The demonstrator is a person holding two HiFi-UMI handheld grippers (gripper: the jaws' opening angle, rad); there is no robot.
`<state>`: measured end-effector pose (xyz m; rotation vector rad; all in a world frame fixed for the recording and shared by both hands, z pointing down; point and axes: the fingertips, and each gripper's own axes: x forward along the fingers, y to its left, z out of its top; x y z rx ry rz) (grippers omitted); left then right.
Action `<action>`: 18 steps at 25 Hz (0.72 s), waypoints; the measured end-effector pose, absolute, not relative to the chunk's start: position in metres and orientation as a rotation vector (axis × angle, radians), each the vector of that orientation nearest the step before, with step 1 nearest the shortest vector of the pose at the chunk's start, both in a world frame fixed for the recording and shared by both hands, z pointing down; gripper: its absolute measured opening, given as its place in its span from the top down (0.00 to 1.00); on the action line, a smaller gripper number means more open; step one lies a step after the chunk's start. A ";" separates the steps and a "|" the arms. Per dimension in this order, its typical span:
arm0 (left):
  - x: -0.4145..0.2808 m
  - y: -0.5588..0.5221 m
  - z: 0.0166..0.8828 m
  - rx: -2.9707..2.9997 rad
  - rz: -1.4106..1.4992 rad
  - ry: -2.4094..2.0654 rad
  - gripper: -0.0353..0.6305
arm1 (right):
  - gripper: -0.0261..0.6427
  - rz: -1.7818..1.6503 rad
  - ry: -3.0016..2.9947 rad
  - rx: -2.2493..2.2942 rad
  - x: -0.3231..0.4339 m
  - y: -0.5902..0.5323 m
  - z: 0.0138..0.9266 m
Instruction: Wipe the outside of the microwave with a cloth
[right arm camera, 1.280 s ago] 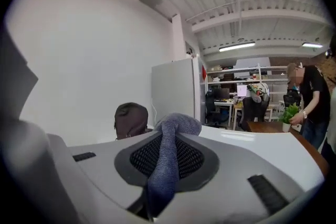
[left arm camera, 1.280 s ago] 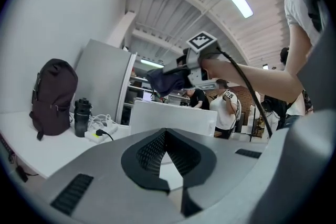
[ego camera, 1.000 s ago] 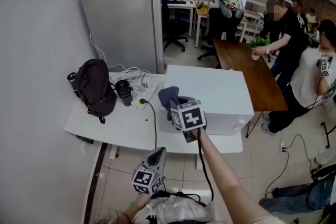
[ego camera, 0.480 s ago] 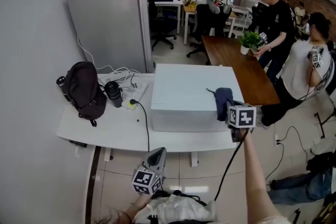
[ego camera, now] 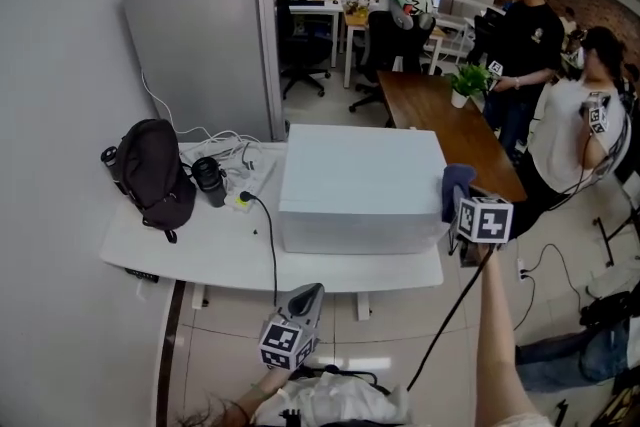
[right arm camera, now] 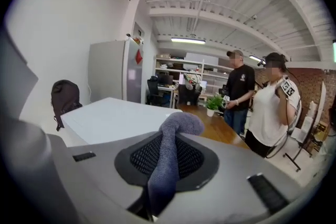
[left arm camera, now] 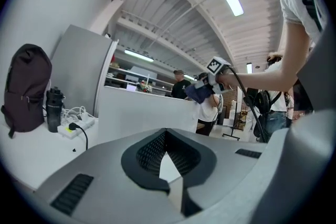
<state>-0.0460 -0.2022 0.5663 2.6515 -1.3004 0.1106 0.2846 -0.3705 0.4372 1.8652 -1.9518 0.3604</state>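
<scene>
Microwave (ego camera: pixel 360 185): plain white box, smooth matte faces, sat on the white table (ego camera: pixel 190 245). Cloth (ego camera: pixel 456 185): blue-grey, fuzzy knit, bunched into a soft roll. Right gripper (ego camera: pixel 462 203) was clenched on it, the cloth pinched between the dark mesh pads and its rounded end bulging past the tips. Cloth sat at the microwave's upper right edge; contact unclear. Left gripper (ego camera: pixel 308 299) was low by the table front, jaws together, nothing in them. Its cube bore black-and-white square markers.

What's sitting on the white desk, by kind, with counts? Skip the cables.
Microwave: 1
Backpack: 1
Bottles: 2
Power strip: 1
Total: 5
</scene>
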 end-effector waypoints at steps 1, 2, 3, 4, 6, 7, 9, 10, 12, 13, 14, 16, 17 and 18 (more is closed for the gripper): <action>-0.040 -0.202 0.565 2.665 0.114 -1.282 0.97 | 0.85 0.328 -2.015 1.852 0.264 -0.378 0.421; -0.034 -0.202 0.562 2.681 0.114 -1.264 0.97 | 0.85 0.299 -2.084 1.832 0.240 -0.387 0.406; -0.029 -0.203 0.558 2.700 0.112 -1.247 0.97 | 0.85 0.275 -2.155 1.802 0.213 -0.396 0.391; -0.024 -0.204 0.555 2.719 0.108 -1.234 0.97 | 0.85 0.258 -2.222 1.760 0.184 -0.407 0.380; -0.019 -0.205 0.548 2.748 0.102 -1.219 0.97 | 0.85 0.245 -2.321 1.659 0.124 -0.427 0.370; -0.019 -0.205 0.546 2.756 0.100 -1.219 0.97 | 0.85 0.241 -2.348 1.608 0.096 -0.436 0.371; -0.023 -0.206 0.543 2.757 0.097 -1.235 0.97 | 0.85 0.216 -2.369 1.502 0.041 -0.451 0.377; -0.027 -0.207 0.542 2.750 0.095 -1.250 0.97 | 0.85 0.196 -2.368 1.449 0.016 -0.457 0.382; -0.038 -0.209 0.542 2.731 0.095 -1.289 0.97 | 0.85 0.153 -2.351 1.357 -0.027 -0.466 0.392; -0.043 -0.210 0.542 2.720 0.095 -1.310 0.97 | 0.85 0.135 -2.338 1.320 -0.044 -0.469 0.399; -0.049 -0.211 0.543 2.709 0.096 -1.332 0.97 | 0.85 0.123 -2.322 1.287 -0.058 -0.472 0.406; -0.060 -0.212 0.546 2.681 0.095 -1.371 0.97 | 0.85 0.122 -2.289 1.227 -0.078 -0.475 0.424; -0.065 -0.212 0.548 2.668 0.094 -1.388 0.97 | 0.85 0.136 -2.274 1.201 -0.084 -0.475 0.432; -0.069 -0.212 0.548 2.657 0.092 -1.401 0.97 | 0.85 0.156 -2.262 1.179 -0.088 -0.475 0.440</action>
